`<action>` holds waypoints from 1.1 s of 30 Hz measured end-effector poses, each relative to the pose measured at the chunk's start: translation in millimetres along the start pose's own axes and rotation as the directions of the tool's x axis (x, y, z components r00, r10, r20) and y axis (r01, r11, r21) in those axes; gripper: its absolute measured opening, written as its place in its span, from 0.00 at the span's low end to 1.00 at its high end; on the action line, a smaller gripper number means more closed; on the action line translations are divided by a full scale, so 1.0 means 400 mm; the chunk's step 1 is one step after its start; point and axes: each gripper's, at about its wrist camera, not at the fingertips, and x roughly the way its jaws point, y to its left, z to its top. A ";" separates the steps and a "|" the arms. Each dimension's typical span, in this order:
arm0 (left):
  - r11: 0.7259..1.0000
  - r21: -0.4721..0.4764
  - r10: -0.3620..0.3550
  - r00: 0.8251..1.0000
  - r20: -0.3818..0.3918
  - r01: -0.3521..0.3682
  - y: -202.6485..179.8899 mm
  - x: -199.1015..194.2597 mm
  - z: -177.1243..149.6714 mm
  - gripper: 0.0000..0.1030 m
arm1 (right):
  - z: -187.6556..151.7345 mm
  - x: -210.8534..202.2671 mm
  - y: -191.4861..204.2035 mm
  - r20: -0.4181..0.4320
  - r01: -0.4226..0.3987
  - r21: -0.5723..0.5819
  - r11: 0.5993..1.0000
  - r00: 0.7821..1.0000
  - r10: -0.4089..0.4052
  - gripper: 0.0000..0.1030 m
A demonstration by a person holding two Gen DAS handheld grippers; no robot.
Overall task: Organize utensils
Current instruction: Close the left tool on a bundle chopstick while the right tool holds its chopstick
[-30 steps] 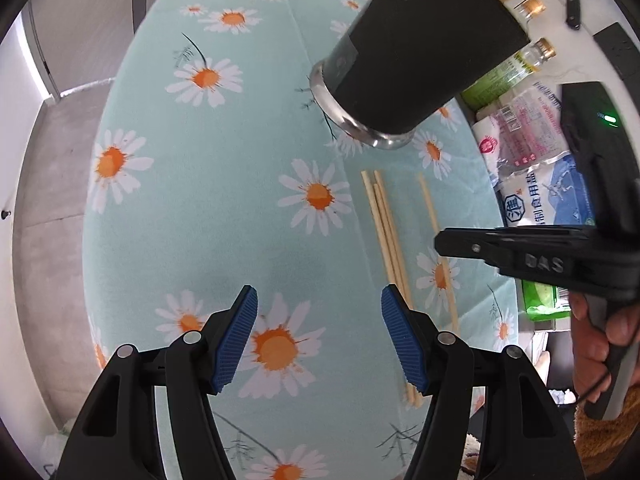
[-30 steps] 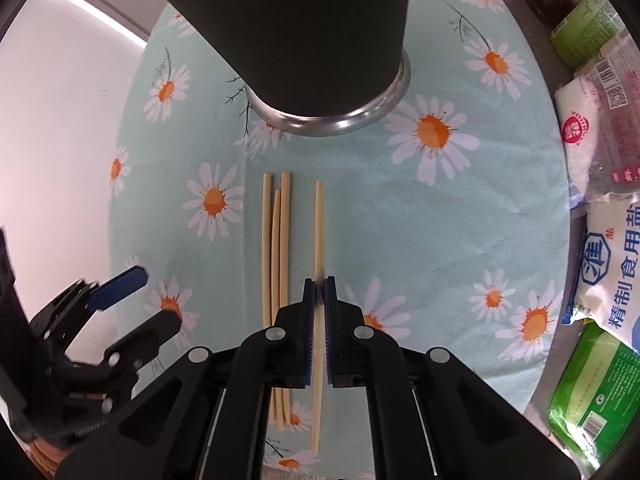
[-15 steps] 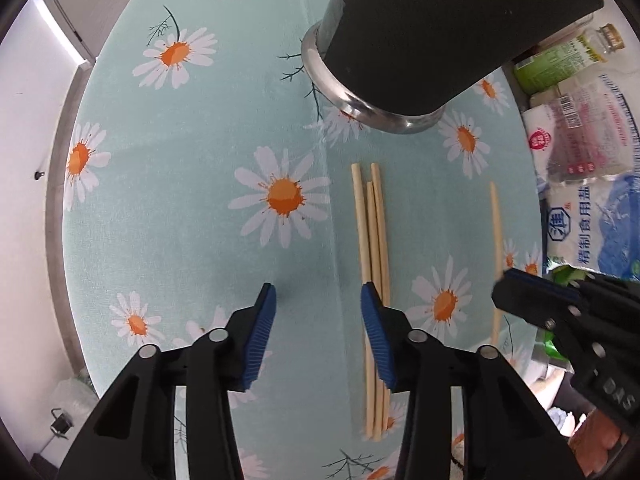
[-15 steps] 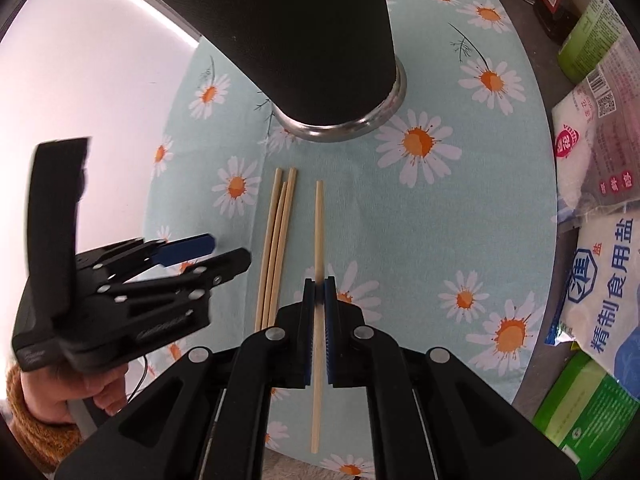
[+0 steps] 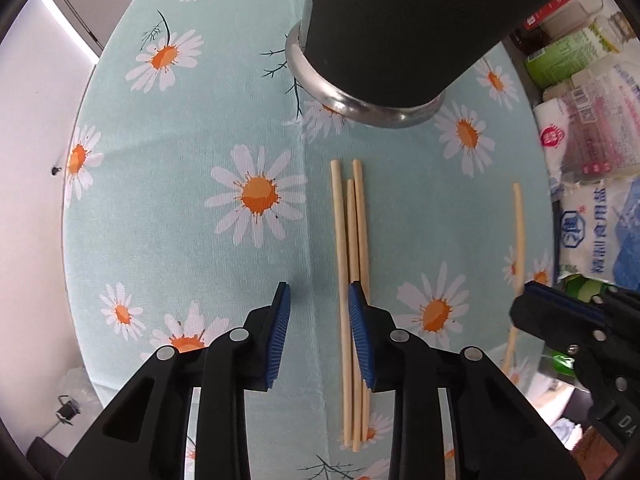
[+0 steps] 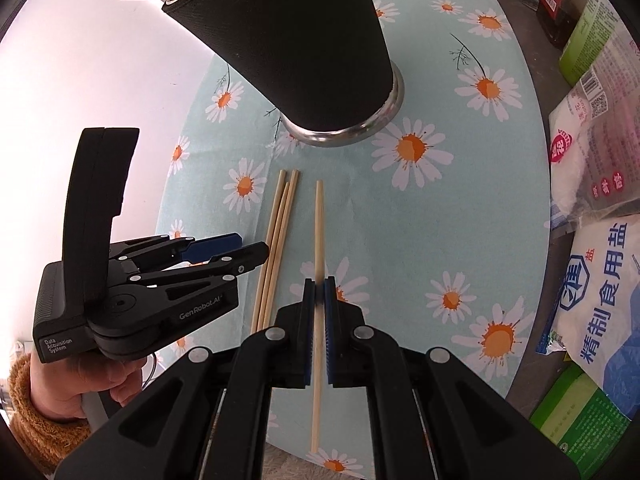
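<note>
My right gripper [image 6: 319, 286] is shut on one wooden chopstick [image 6: 319, 216] and holds it lifted above the daisy tablecloth; it also shows in the left wrist view [image 5: 519, 232]. Three more chopsticks [image 5: 351, 240] lie side by side on the cloth. My left gripper [image 5: 319, 300] is open and empty, its right pad over those chopsticks; it shows in the right wrist view [image 6: 240, 246]. A tall black utensil holder [image 6: 304, 48] with a steel base stands just beyond, with chopstick ends sticking out of its top.
Salt and food bags [image 6: 600, 288] and green packets [image 5: 568, 56] line the right edge of the table. The cloth's left edge [image 5: 76, 160] drops off to the floor. Dark bottles [image 6: 560, 4] stand at the far right.
My right gripper has lifted its chopstick up and away from the other three. My left gripper has moved in over the three chopsticks and narrowed its opening.
</note>
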 end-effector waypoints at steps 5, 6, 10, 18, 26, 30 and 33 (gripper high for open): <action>0.998 0.019 0.052 0.999 -0.008 -0.052 -0.027 0.003 -0.005 0.26 | -0.008 -0.013 -0.003 -0.002 -0.004 -0.013 1.000 1.000 0.004 0.05; 0.999 0.017 0.049 0.999 -0.009 -0.049 -0.034 0.003 -0.006 0.23 | -0.010 -0.014 -0.004 -0.001 -0.005 -0.015 1.000 1.000 0.005 0.05; 0.998 0.014 0.053 0.998 -0.014 -0.053 -0.065 0.009 -0.002 0.14 | -0.016 -0.017 -0.014 0.004 -0.014 -0.007 1.000 1.000 0.014 0.05; 0.987 0.048 0.152 0.988 -0.009 -0.152 -0.136 0.028 0.003 0.10 | -0.032 -0.025 -0.042 0.001 -0.025 0.012 1.000 1.000 0.025 0.05; 0.993 0.045 0.107 0.994 0.001 -0.107 -0.118 0.018 -0.009 0.04 | -0.032 -0.038 -0.046 0.009 -0.029 0.019 0.999 1.000 0.029 0.05; 0.998 0.029 0.060 0.998 0.004 -0.061 -0.105 0.017 -0.010 0.04 | -0.034 -0.044 -0.048 0.012 -0.028 0.023 0.999 1.000 0.028 0.05; 0.999 0.013 0.032 0.999 0.015 -0.032 -0.077 0.009 -0.016 0.04 | -0.037 -0.047 -0.052 0.015 -0.022 0.032 0.999 1.000 0.022 0.05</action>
